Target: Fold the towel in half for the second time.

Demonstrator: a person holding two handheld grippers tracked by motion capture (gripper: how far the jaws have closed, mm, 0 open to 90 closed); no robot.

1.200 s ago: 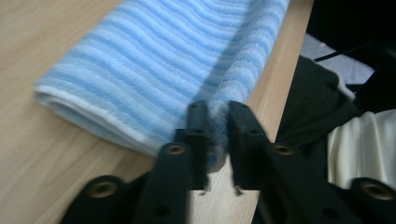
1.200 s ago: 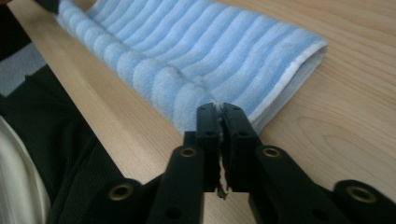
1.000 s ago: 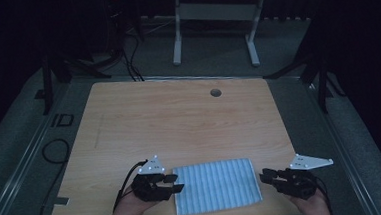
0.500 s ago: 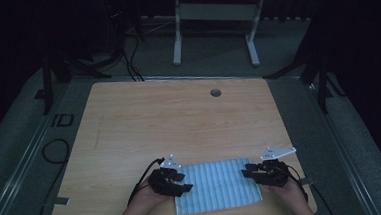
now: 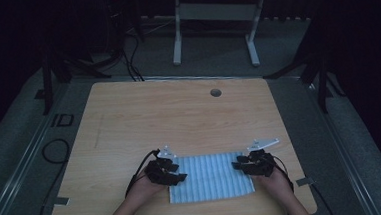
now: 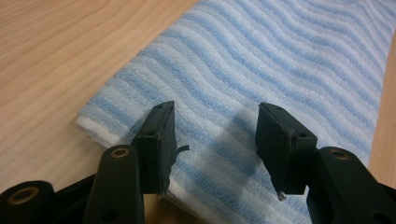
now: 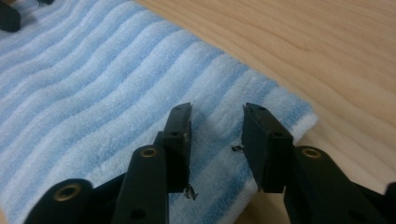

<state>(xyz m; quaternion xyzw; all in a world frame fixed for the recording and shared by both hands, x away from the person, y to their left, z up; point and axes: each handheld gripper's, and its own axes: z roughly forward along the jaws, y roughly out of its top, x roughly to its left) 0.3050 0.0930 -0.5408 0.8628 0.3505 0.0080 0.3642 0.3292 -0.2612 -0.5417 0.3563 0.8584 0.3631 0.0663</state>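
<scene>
Striped terry towel (image 5: pixel 210 177) lies flat on woodgrain table (image 5: pixel 179 113); left gripper (image 6: pixel 215 140) and right gripper (image 7: pixel 215 140) gape, empty.

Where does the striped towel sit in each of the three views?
High view: towel lies at the table's near edge, between the left gripper and right gripper.
Left gripper view: towel runs from the jaws to the upper right, with one corner at left.
Right gripper view: towel covers the left and centre, with one corner at right.
Shared landmark: the wooden table.
</scene>
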